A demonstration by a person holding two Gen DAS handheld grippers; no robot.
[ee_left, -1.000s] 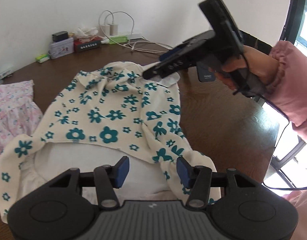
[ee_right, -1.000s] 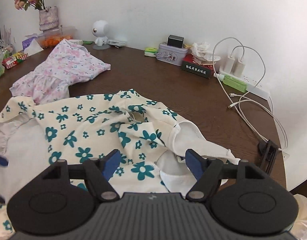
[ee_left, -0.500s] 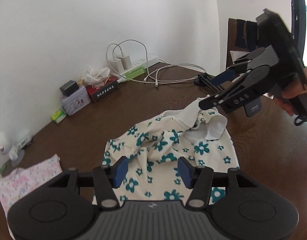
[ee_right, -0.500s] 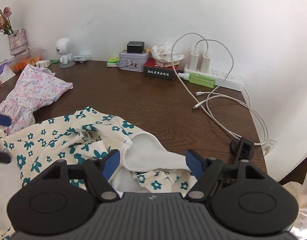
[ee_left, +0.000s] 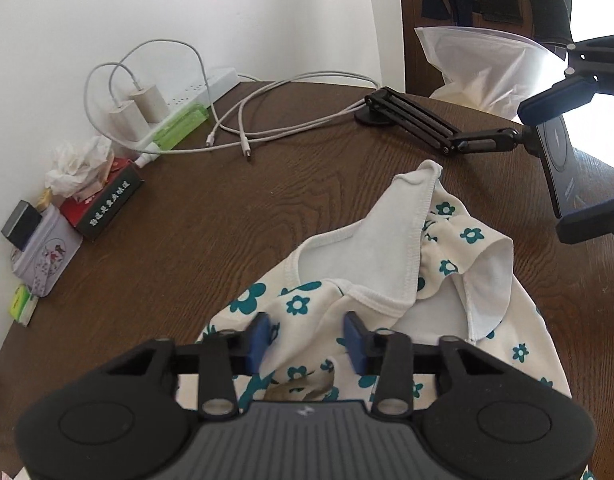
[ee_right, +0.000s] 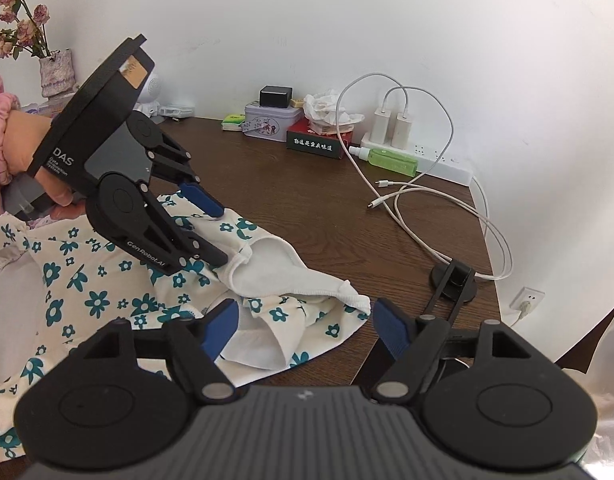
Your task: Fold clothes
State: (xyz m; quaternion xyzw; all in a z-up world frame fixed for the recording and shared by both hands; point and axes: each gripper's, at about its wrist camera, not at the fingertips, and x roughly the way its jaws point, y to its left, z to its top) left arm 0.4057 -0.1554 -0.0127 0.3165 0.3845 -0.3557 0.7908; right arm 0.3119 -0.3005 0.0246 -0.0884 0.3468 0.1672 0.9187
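A cream garment with teal flowers (ee_left: 447, 304) lies rumpled on the brown table (ee_left: 211, 240), its white inside turned out at the collar (ee_left: 371, 248). It also shows in the right wrist view (ee_right: 107, 296). My left gripper (ee_left: 309, 338) is open and low over the garment near the collar; it shows in the right wrist view (ee_right: 219, 236) with its jaws straddling the collar edge. My right gripper (ee_right: 307, 326) is open just above the garment's near edge; its fingers (ee_left: 559, 96) show at the right of the left wrist view.
A black phone stand (ee_left: 419, 116) with a phone (ee_left: 563, 168) stands close to the right. White cables (ee_right: 439, 208), a power strip (ee_right: 427, 160), a green bottle (ee_right: 391, 160), boxes and a tin (ee_right: 267, 120) line the wall. A vase (ee_right: 55, 76) stands far left.
Both grippers have swung toward the collar end of the garment. My left gripper has come down close over the collar. Both stay open.
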